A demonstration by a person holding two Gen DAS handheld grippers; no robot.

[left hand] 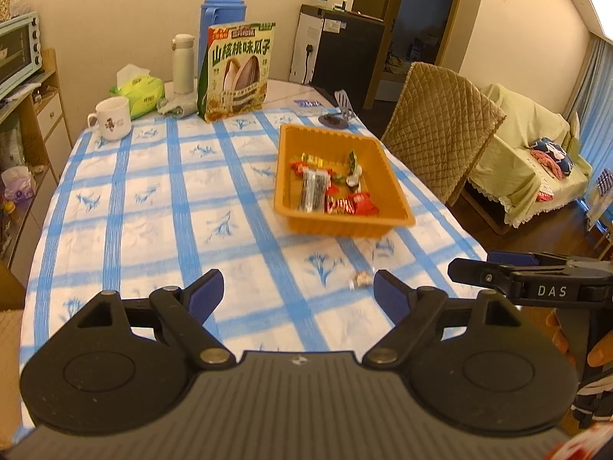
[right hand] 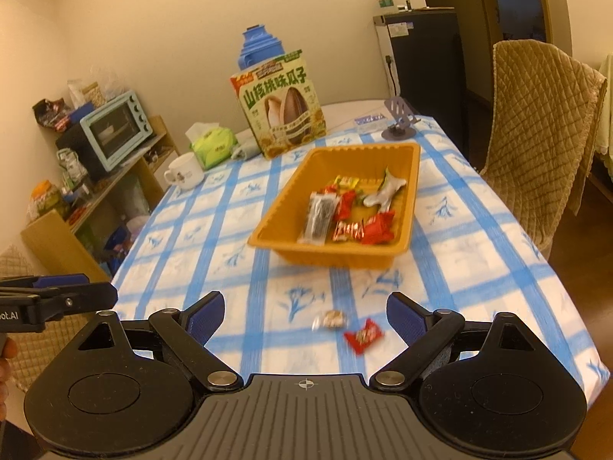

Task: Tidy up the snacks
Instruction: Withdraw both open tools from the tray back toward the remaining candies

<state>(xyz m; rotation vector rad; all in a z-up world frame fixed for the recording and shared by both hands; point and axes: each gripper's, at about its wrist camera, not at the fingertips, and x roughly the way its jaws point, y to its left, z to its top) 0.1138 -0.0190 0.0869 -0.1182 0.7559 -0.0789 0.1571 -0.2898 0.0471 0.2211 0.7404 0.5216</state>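
Observation:
An orange tray (left hand: 387,165) (right hand: 283,203) sits on the blue-checked tablecloth and holds several wrapped snacks, among them a dark bar (right hand: 320,216) and red packets (right hand: 377,228). Two loose snacks lie on the cloth in front of it: a clear-wrapped nut candy (right hand: 332,319) (left hand: 360,279) and a red packet (right hand: 363,335). My left gripper (left hand: 299,291) is open and empty above the near cloth, with the nut candy just by its right finger. My right gripper (right hand: 305,312) is open and empty, and both loose snacks lie between its fingers, lower down.
A tall sunflower-seed bag (left hand: 237,71) stands behind the tray, with a blue thermos (left hand: 222,19), a white bottle (left hand: 183,63), a tissue pack (left hand: 140,92) and a mug (left hand: 113,119). A phone stand (right hand: 400,119) sits at the far right. A quilted chair (right hand: 536,134) flanks the table's right edge.

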